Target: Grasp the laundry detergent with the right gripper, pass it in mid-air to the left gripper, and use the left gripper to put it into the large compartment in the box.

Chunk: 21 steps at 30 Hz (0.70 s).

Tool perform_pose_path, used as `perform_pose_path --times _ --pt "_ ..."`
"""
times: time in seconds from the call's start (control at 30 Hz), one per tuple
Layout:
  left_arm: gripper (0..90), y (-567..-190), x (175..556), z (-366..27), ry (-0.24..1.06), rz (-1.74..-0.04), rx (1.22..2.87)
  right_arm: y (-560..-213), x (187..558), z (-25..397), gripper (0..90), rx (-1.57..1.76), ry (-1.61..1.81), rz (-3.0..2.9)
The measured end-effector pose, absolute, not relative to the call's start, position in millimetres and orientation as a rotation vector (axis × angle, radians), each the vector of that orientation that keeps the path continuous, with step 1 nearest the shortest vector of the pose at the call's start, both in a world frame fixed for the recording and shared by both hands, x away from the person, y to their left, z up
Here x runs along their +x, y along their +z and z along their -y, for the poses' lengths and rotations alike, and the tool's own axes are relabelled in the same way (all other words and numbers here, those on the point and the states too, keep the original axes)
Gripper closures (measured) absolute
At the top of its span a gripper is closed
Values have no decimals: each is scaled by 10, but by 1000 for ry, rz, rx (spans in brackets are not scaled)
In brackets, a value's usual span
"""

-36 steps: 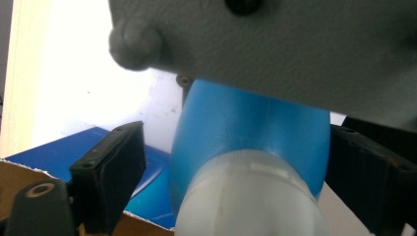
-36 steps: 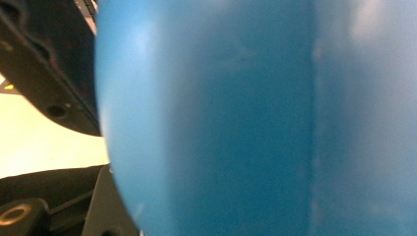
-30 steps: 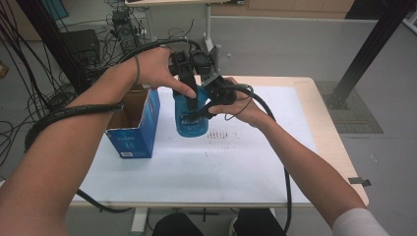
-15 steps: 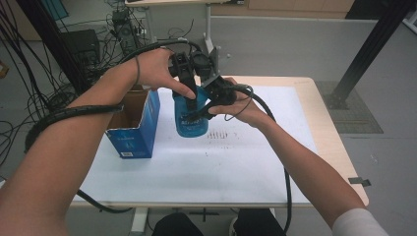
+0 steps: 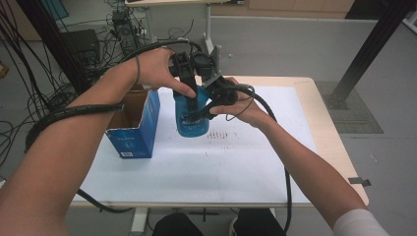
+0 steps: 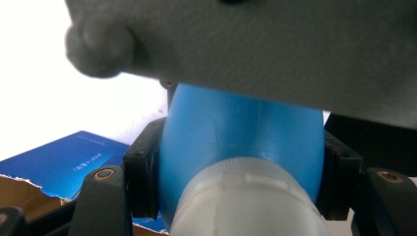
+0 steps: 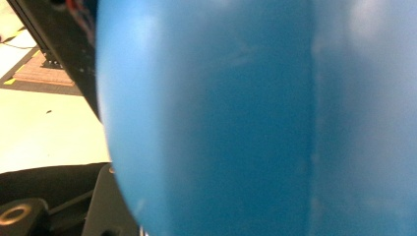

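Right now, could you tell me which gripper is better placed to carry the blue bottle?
Left, probably: the left gripper clamps the blue bottle at its shoulder; the right gripper only meets its side.

Box [image 5: 134, 129] crowds bottle's [image 5: 191, 118] left.

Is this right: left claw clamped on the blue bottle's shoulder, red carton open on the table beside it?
Not quite: the carton is blue, not red, as the high view shows. The rest holds: the left claw clamps the blue bottle at its shoulder, carton open on the table beside it.
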State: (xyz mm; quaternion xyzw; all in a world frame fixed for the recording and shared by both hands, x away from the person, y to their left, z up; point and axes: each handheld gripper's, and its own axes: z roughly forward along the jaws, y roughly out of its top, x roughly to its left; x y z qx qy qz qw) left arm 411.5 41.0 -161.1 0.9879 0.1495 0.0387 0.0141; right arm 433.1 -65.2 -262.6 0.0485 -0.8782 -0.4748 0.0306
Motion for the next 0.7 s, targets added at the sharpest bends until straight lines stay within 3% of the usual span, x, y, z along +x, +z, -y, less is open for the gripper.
perform_pose_path --times 0.7 --pt "366 -1641 4113 -423 112 -440 3096 -2670 4341 623 435 183 -1486 2704"
